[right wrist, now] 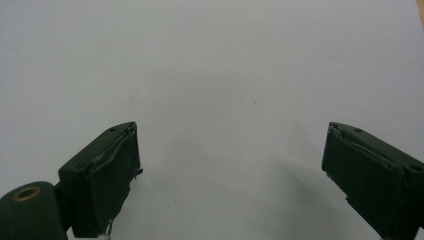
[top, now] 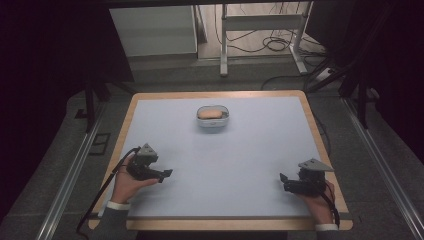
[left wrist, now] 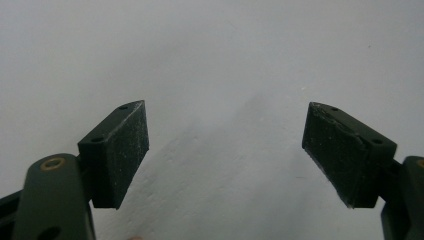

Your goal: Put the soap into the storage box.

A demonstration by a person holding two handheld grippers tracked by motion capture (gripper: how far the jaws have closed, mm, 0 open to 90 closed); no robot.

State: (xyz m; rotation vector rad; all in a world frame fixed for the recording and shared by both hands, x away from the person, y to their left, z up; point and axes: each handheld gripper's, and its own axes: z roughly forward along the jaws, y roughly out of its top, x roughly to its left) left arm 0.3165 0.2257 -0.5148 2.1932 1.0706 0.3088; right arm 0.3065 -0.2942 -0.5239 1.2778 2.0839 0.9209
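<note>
Currently, item 1: small white oval dish (top: 213, 121), far-centre of the worktop (top: 260, 150), well apart from both grippers; holds one tan rounded lump (top: 210, 113), bread-roll or sponge-like, exact type too small to tell. Handling est.: lump prob. light and soft, will squash if pinched hard, so close gently across its short axis from above; surface looks matte, prob. not slippery. Dish looks thin-walled plastic or ceramic, can't tell which; light, rigid, may skid on the smooth sheet if nudged. Best hold for the dish: pinch one long rim wall, or steady it w/ one gripper while the other lifts the lump. Item 2: left gripper (top: 166, 174), near-left of the worktop, held in a hand (top: 126, 184), jaws spread wide w/ nothing between; in the left gripper view its pads (left wrist: 119, 155) hang over bare pale surface. Item 3: right gripper (top: 283, 181), near-right, in the other hand (top: 320, 205), jaws likewise parted and empty; its pads (right wrist: 102, 180) show in the right gripper view, worn at the edges. Both point inward, low over the worktop. Status est.: no contact yet; reach fwd needed.
</note>
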